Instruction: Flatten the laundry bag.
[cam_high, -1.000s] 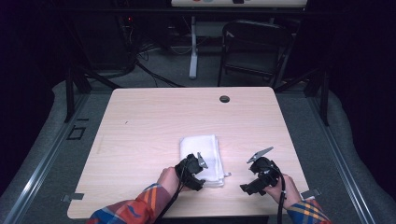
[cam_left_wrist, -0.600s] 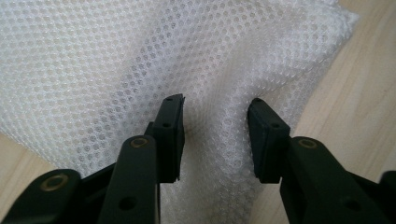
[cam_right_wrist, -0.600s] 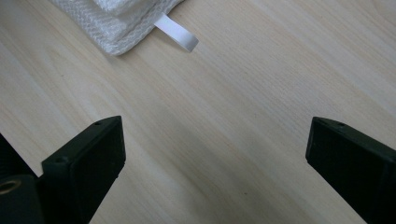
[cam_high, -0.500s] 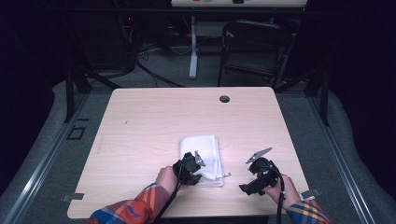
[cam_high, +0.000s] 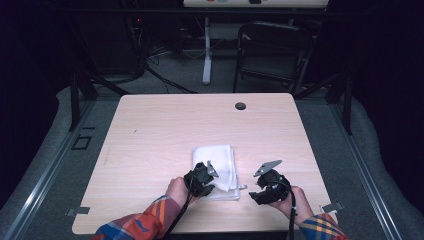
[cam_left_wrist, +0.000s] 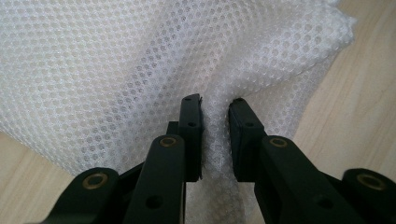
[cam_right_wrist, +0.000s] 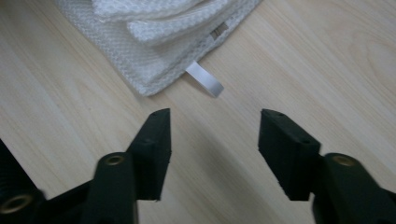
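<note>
A folded white mesh cloth (cam_high: 216, 159) lies on the wooden table (cam_high: 165, 125), near its front edge. My left gripper (cam_high: 202, 181) sits on the cloth's near left corner. In the left gripper view its jaws have just been closing, and my left gripper (cam_left_wrist: 215, 106) pinches a raised ridge of the cloth (cam_left_wrist: 116, 60) between its pads. My right gripper (cam_high: 256, 190) hovers low over bare wood just right of the cloth. Its jaws have just been closing too, but my right gripper (cam_right_wrist: 214, 123) still stands apart with nothing between. Ahead of it lie the cloth's corner (cam_right_wrist: 140, 46) and a small white label (cam_right_wrist: 204, 79).
A dark cable hole (cam_high: 240, 106) sits near the table's far edge. Behind the table stand a black chair (cam_high: 270, 50) and a white stand leg (cam_high: 206, 55) among floor cables. Bare wood surrounds the cloth on all sides.
Both hands have stayed almost where they were. The left gripper has settled slightly onto the cloth's near corner.
</note>
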